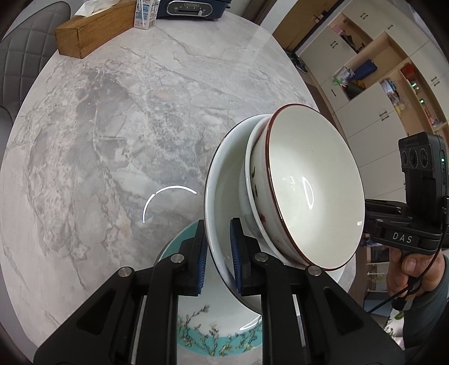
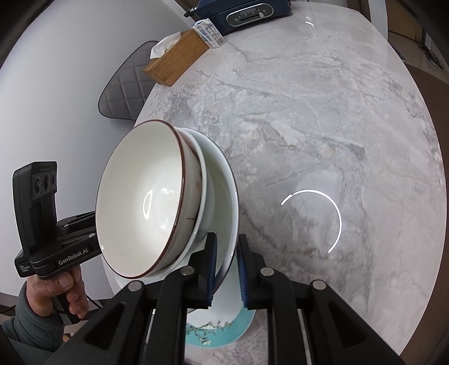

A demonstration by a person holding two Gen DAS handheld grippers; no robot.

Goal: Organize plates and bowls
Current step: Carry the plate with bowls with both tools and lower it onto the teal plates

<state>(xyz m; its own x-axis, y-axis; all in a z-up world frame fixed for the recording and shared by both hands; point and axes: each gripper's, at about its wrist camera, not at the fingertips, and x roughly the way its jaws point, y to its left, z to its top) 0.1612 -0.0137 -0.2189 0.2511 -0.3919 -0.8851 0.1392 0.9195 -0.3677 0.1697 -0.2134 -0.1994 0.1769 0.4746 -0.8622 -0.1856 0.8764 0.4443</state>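
A stack of three nested dishes is held above the marble table (image 1: 118, 134) by both grippers. The left gripper (image 1: 219, 252) is clamped narrowly on the rim of the outer white plate (image 1: 221, 179), one blue pad on each face. The right gripper (image 2: 227, 264) is clamped on the opposite rim of the same plate (image 2: 221, 179). Inside the plate a white bowl (image 1: 251, 157) is nested, and within that the brown-rimmed bowl (image 1: 306, 179) is seated. The stack is seen directly above the teal floral plate (image 1: 213, 337), which lies flat on the table. Far beyond the stack, a wooden tissue box (image 1: 92, 28), a carton (image 1: 146, 14) and a dark blue appliance (image 1: 193, 8) are seen at the table's far edge.
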